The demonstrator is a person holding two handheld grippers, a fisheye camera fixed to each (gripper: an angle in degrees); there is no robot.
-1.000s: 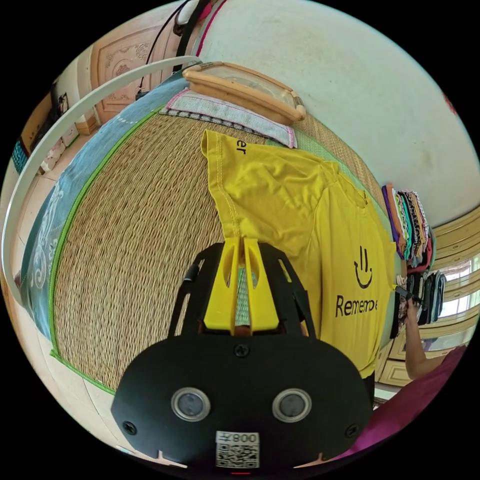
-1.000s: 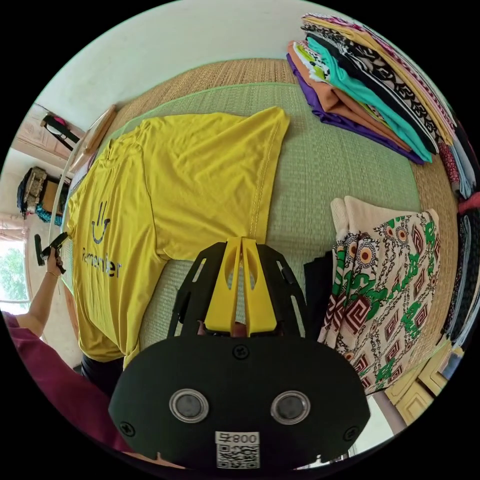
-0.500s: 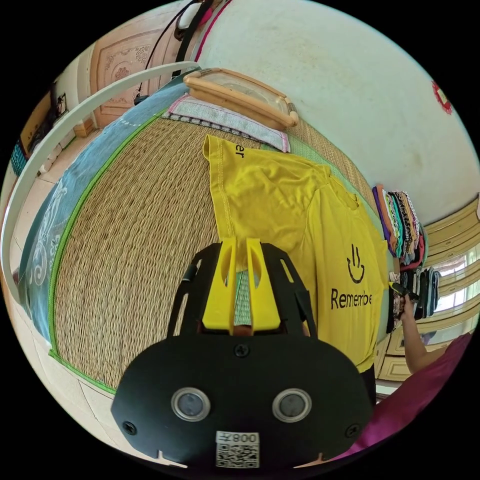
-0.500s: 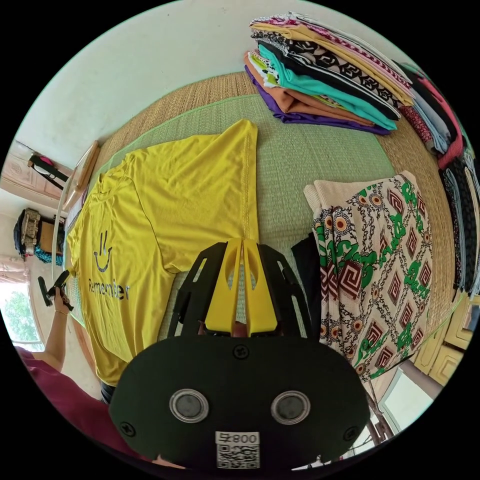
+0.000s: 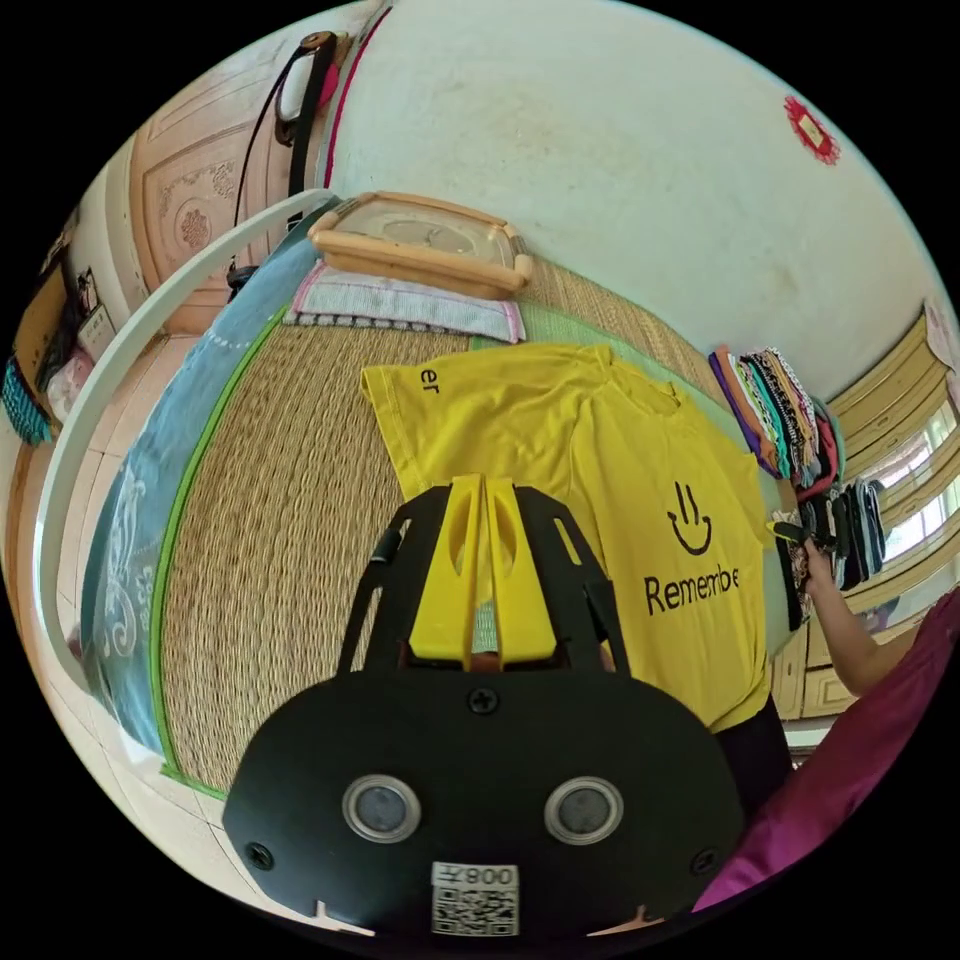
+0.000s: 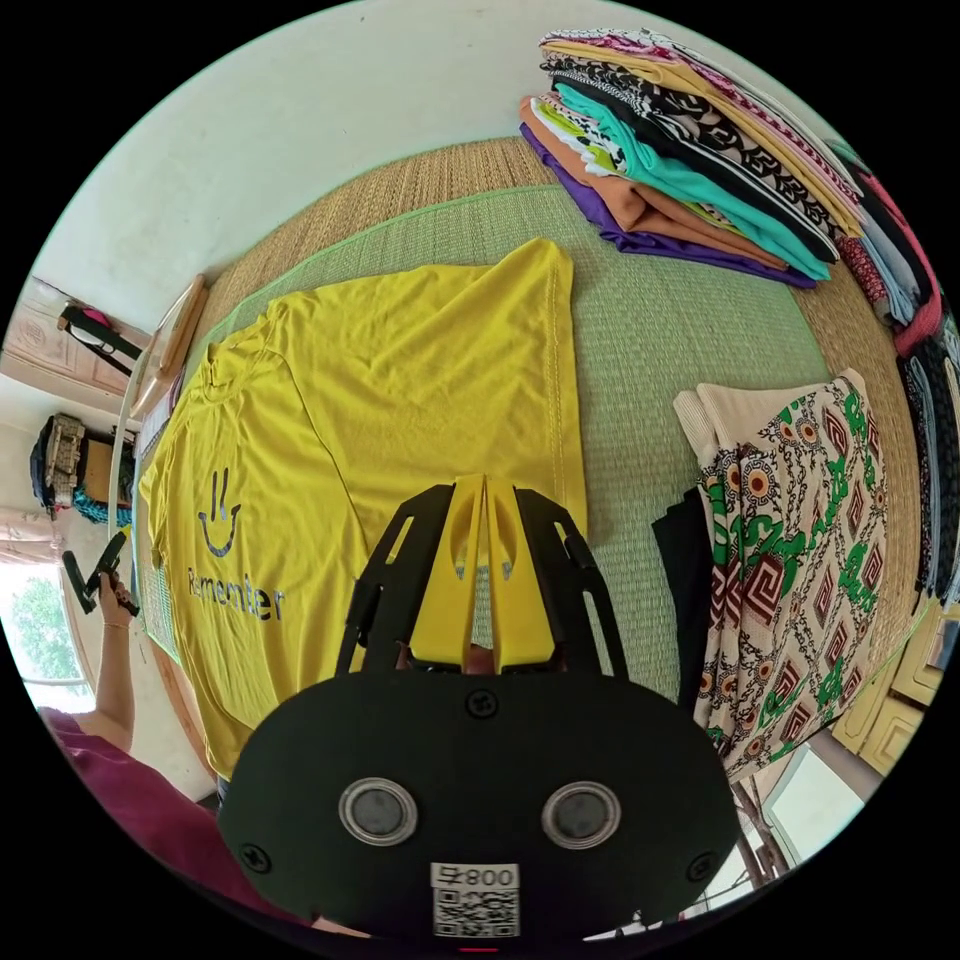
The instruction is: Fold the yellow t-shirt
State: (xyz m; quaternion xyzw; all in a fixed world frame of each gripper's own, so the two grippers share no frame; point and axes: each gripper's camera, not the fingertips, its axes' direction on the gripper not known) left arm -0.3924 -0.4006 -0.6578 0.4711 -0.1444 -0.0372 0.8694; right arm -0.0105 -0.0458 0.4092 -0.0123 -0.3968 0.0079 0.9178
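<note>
In the left gripper view, a blue cloth point(image 5: 120, 520) borders the woven mat point(image 5: 290, 520) at the left of the frame. The left gripper point(image 5: 484, 482) sits at centre with its jaws drawn together, tips over the lower edge of a sleeve of the yellow t-shirt point(image 5: 600, 470); whether fabric is pinched between them cannot be told. The t-shirt lies flat, print upward, across the centre and right of that frame, with a stack of folded clothes point(image 5: 775, 420) at the right edge. In the right gripper view, the t-shirt spreads over the left and centre. The right gripper point(image 6: 484, 482), jaws likewise narrow, is over the other sleeve's hem; its grip cannot be confirmed. A patterned garment point(image 6: 790, 560) lies at the right. Judgement: the garment is laid out and no fold is made yet. The next move calls for a secure hold on both sleeves, then carrying them inward over the body.
</note>
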